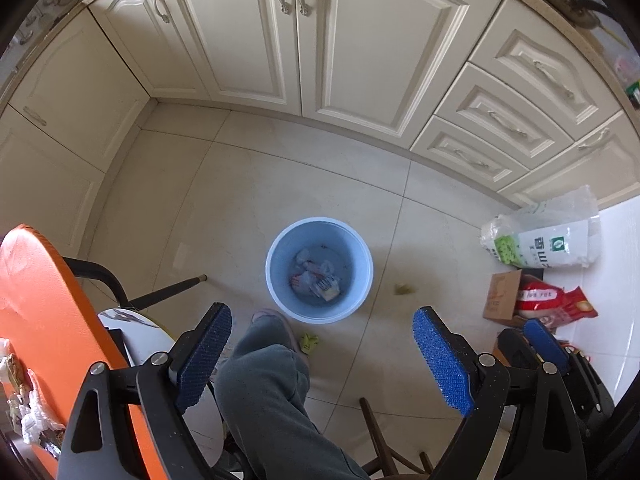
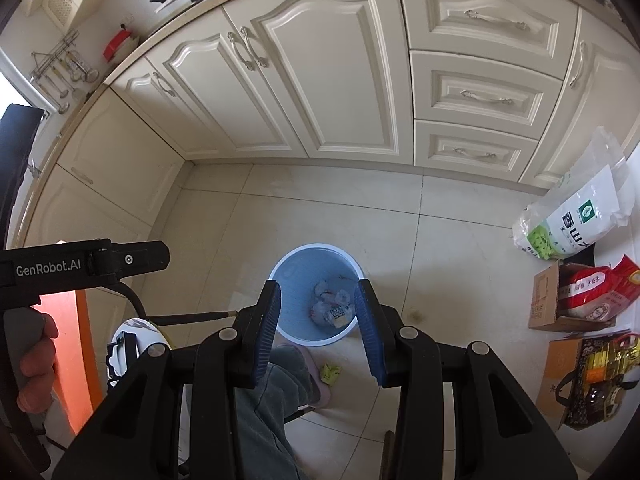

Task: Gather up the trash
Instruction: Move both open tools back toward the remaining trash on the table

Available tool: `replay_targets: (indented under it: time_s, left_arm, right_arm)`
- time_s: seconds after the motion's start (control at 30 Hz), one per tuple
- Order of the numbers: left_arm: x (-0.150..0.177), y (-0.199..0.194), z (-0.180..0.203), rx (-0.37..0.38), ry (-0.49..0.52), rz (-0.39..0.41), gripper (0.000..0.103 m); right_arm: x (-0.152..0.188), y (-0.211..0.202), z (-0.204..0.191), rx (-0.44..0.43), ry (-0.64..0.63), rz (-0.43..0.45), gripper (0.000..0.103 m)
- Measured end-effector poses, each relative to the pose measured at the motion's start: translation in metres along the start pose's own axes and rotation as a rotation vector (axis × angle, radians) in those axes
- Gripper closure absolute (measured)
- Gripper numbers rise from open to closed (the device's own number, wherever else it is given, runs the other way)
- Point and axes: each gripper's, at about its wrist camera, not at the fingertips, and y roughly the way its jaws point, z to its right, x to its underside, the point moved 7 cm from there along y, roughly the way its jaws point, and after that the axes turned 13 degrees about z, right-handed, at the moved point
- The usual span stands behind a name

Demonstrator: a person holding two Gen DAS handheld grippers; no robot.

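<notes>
Left gripper (image 1: pixel 322 354): spread wide, holding nothing.
Right gripper (image 2: pixel 318 330): partly spread, empty, above the blue bin (image 2: pixel 288 276).
Bin: crumpled wrappers (image 2: pixel 334 308) inside.

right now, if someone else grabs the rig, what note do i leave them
Left hand-held gripper: open wide, empty, above the floor near the bin.
Right hand-held gripper: jaws partly apart, nothing between them, over the bin.
Blue bin: on the floor tiles, several wrappers already inside.
Left to do: yellow-green scrap by the slipper, another scrap on the floor right of the bin, and wrappers on the orange table.
</notes>
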Motion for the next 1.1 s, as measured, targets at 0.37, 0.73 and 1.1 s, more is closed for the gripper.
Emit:
replay_targets:
  time_s: [0.37, 0.73, 1.1]
  left_arm:
    - [0.028, -0.027, 0.004, -0.036, 0.027, 0.025, 0.014]
    - [0.073, -0.111, -0.032, -0.085, -0.043, 0.122, 0.014]
    - [0.197, -0.232, -0.097, -0.202, -0.249, 0.237, 0.014]
  right_arm:
    - [-0.013, -0.026, 0.007, 0.017, -0.009, 0.064, 0.063]
    - [-0.011, -0.069, -0.066, -0.093, -0.162, 0.133, 0.063]
    - [0.035, -0.124, -0.168, -0.267, -0.341, 0.177, 0.054]
